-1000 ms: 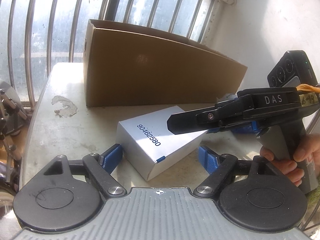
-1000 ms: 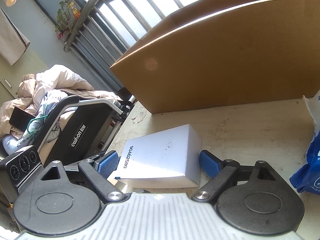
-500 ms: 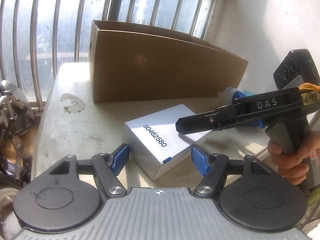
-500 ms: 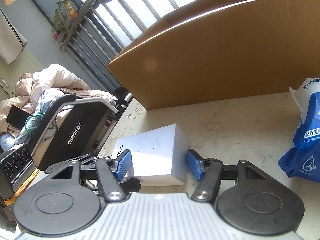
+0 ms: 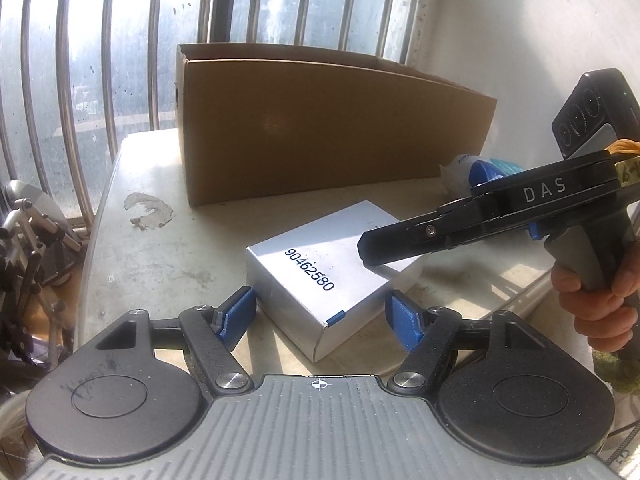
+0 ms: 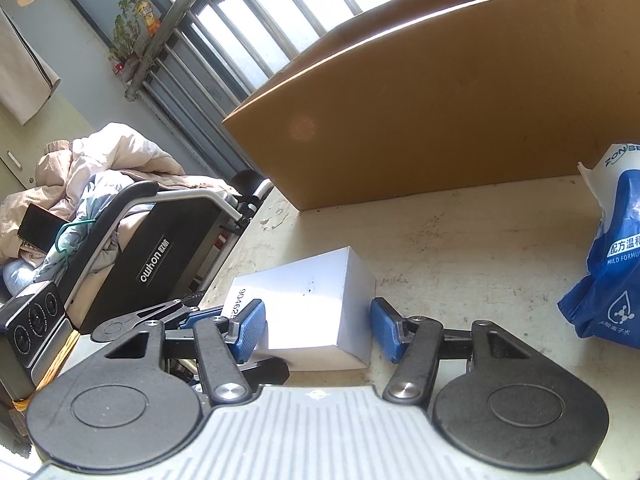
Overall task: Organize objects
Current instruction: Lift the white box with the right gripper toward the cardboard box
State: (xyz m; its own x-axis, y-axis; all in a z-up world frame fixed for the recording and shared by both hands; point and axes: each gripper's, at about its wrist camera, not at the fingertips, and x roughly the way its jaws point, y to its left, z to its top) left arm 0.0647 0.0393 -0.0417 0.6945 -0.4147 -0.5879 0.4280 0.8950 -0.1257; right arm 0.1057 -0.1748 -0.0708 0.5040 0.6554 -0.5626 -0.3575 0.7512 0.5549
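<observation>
**Operator:** Left wrist view has the white box [image 5: 320, 264] lying flat near the front edge of the surface [image 5: 160, 248], just in front of the cardboard box [image 5: 320, 128]. I'd judge it light and stiff, thin card with smooth faces, so a bit slippery and easy to dent at the corners.

**Spotter:** Where would you take hold?

**Operator:** Across the two short side walls, low and square. My left claw [image 5: 320, 312] straddles the near corner, and its jaws are opening, pads just clear of the card. My right claw [image 6: 316, 326] has the white box between its pads from the other side and is closing; I can't see firm pressing yet.

**Spotter:** And the containers?

**Operator:** Cardboard box stands open-topped toward the back edge; its inside is hidden from both cameras. A blue packet [image 6: 612, 264] lies outside it, toward the surface's right edge.
</observation>
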